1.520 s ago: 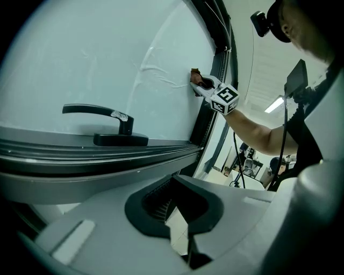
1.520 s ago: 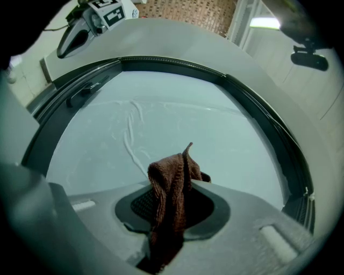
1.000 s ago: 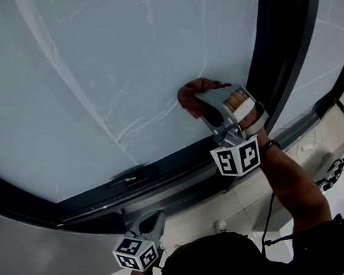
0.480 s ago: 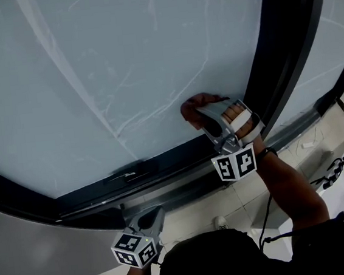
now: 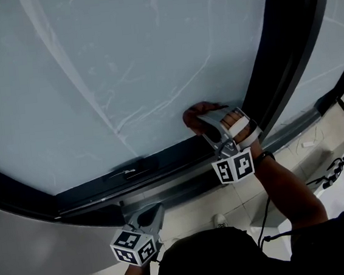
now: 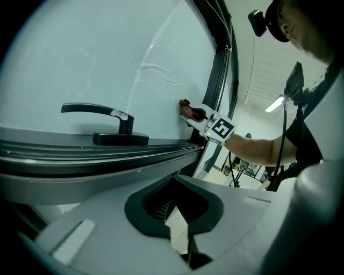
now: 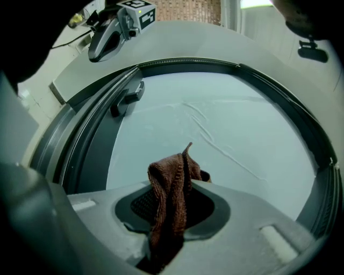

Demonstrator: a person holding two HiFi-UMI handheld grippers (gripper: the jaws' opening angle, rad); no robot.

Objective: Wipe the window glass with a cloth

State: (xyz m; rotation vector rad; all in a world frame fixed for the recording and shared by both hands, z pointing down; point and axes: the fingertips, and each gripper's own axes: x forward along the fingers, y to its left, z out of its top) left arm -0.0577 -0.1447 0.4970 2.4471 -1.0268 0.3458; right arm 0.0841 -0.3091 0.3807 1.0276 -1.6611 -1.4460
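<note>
The pale window glass fills most of the head view. A brown cloth is pressed against it near the lower right corner, with my right gripper shut on it. In the right gripper view the cloth stands bunched between the jaws in front of the glass. My left gripper hangs below the window's bottom frame, off the glass, jaws together with nothing in them. In the left gripper view the cloth touches the glass far ahead.
A dark window handle sits on the bottom frame rail, left of the cloth. A thick dark frame post runs up just right of the right gripper. Tiled floor and cables lie at the lower right.
My right gripper has slid down the glass with the cloth, closer to the bottom frame. The left gripper has barely moved.
</note>
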